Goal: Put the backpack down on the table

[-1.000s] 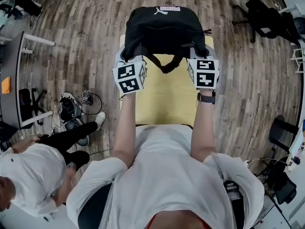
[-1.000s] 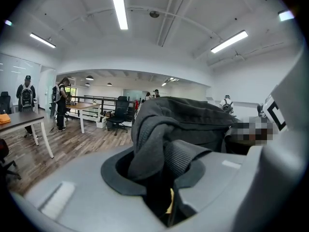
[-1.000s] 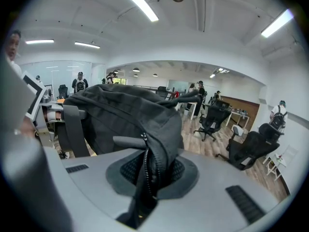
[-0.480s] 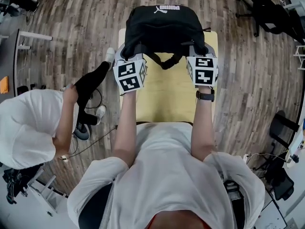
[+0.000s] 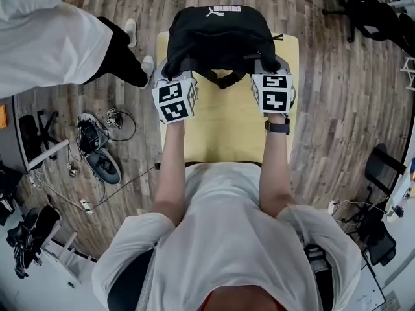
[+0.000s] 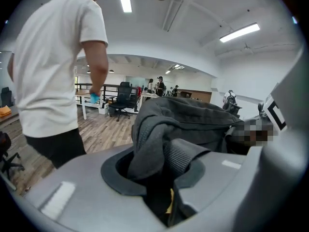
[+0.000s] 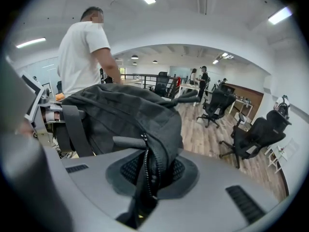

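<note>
Partly, table (image 5: 227,135) hidden under backpack (image 5: 220,34).

White PUMA lettering (image 5: 228,9), beside a cat logo (image 5: 211,12), on the black backpack (image 5: 220,41)

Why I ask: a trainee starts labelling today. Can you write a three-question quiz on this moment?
1. True or false: the left hand-held gripper and the right hand-held gripper are each shut on fabric of the black backpack.
2. The top of the table under the backpack is: A yellow, B white, C blue.
3. What does the person wear on the right wrist?
Key: 1 true. 2 A. 3 a dark wristwatch.
</note>
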The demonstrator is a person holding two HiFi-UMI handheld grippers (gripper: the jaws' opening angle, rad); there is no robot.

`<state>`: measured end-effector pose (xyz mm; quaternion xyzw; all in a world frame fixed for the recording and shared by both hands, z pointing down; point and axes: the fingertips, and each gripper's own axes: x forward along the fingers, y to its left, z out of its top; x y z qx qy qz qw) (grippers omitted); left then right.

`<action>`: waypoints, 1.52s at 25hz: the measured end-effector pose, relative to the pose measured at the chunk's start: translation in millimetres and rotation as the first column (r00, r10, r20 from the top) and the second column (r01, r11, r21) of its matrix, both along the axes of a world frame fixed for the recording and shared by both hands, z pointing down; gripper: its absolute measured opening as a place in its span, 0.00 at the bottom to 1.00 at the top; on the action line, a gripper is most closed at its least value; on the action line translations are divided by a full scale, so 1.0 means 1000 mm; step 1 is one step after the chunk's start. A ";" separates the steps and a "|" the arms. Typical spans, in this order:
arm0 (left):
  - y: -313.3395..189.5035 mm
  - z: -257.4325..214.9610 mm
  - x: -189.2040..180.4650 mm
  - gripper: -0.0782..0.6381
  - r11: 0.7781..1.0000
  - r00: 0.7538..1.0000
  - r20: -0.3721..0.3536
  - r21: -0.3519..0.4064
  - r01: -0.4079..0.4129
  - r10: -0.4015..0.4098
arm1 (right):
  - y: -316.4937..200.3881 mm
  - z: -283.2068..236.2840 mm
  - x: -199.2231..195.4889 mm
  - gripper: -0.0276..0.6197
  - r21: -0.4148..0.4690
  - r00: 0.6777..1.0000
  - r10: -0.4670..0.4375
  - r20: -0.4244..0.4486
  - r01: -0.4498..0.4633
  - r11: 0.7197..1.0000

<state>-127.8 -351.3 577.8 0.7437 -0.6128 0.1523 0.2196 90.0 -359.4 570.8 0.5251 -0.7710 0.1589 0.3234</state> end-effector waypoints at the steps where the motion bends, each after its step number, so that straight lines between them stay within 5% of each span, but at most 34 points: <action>1: -0.001 0.004 0.000 0.26 1.000 1.000 0.000 -0.007 0.001 -0.001 | -0.001 0.004 0.000 0.09 -0.008 1.000 -0.001 0.000 0.001 1.000; 38: -0.001 0.126 -0.004 0.26 0.978 0.999 0.026 -0.210 -0.015 0.020 | 0.001 0.122 -0.003 0.09 -0.218 1.000 0.005 -0.012 -0.007 0.976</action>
